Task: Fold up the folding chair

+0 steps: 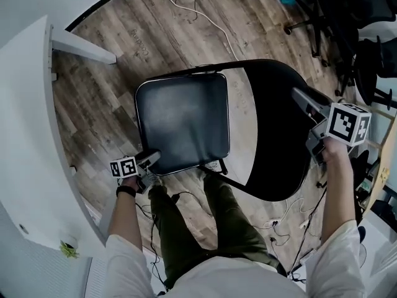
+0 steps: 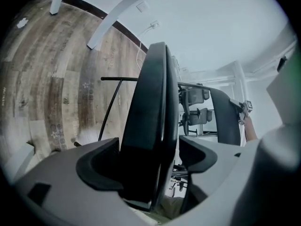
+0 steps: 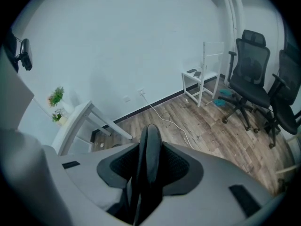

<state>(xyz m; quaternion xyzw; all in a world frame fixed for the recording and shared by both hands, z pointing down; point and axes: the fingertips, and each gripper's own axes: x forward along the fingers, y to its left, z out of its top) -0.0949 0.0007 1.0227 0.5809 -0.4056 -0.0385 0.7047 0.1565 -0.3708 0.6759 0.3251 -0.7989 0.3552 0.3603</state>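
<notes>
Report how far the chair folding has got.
Done: both grips look set, the right gripper clamped on the backrest, the left gripper with its jaws closed on the seat. In hand: the seat's front edge, ready to lift. Left: everything else; the seat is not yet swung up against the backrest.

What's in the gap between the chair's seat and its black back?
Bare wooden floor shows through the gap between the seat and the backrest. You can see it in the head view.
</notes>
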